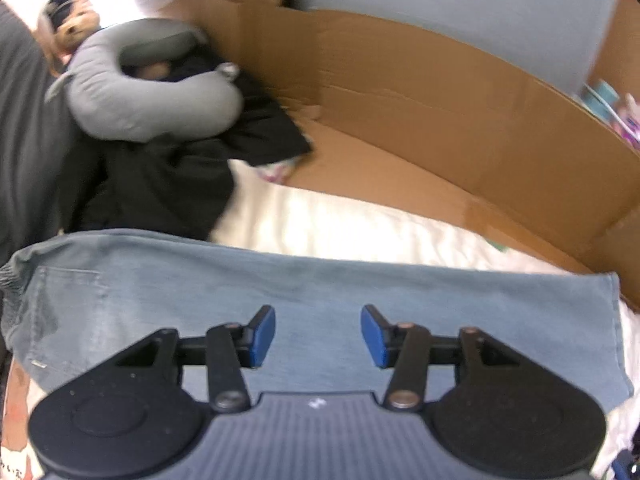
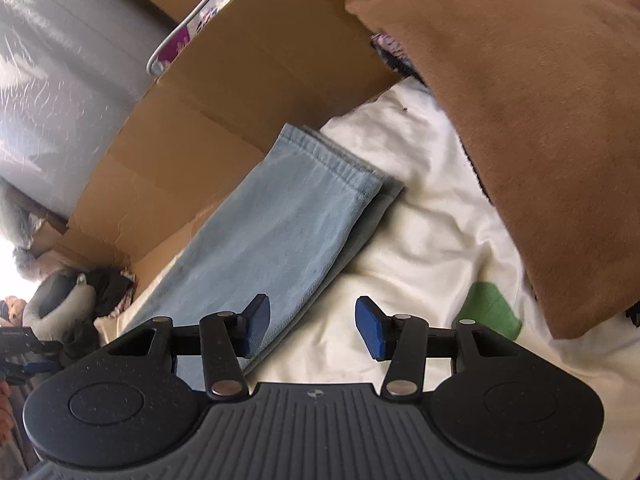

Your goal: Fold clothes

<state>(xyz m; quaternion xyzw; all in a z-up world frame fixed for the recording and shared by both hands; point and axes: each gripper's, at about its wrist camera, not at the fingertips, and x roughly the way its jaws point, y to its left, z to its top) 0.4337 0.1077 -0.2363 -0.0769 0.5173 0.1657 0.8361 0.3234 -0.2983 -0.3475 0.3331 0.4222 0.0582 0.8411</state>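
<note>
Light blue jeans lie folded lengthwise on a white bedsheet, with a back pocket at the left. My left gripper hovers over them, its blue pads apart and nothing between them. In the right wrist view the jeans' legs stretch away to the hems near the cardboard. My right gripper stands open over the jeans' near edge, its left pad over denim, its right pad over the sheet. Nothing is gripped.
A flattened cardboard sheet runs along the far side of the bed. A grey neck pillow rests on black clothing at the left. A brown cushion lies at the right. A green patch marks the sheet.
</note>
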